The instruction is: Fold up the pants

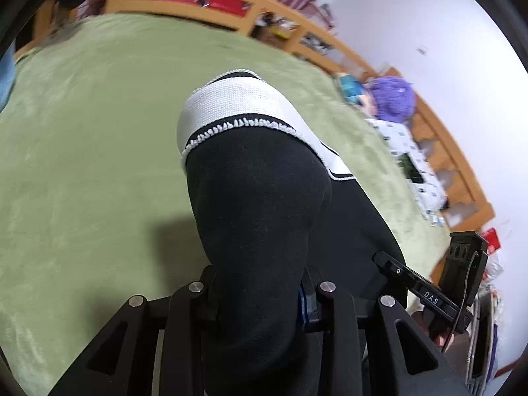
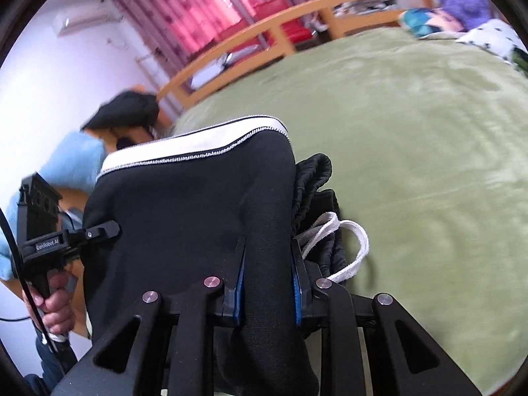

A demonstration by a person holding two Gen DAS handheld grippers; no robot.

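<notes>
Nearest each lens, at six o'clock, both grippers are clamped on the pants [image 1: 260,217]: the left gripper [image 1: 260,300] pinches one bunch of black cloth, the right gripper [image 2: 267,283] another, probably to keep the edge level for a fold. Beyond, the white cuff [image 1: 237,105] lies toward twelve o'clock on the green blanket [image 1: 92,132]. At two o'clock from the right gripper, a drawstring [image 2: 349,250] trails loose. Farthest off runs the wooden rail [image 1: 231,0].

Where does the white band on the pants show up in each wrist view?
Left wrist: the white band sits center, above the black cloth clamped in the left tongs.
Right wrist: the white band runs left of center, above the right tongs.
Shared landmark: purple plush toy.
</notes>
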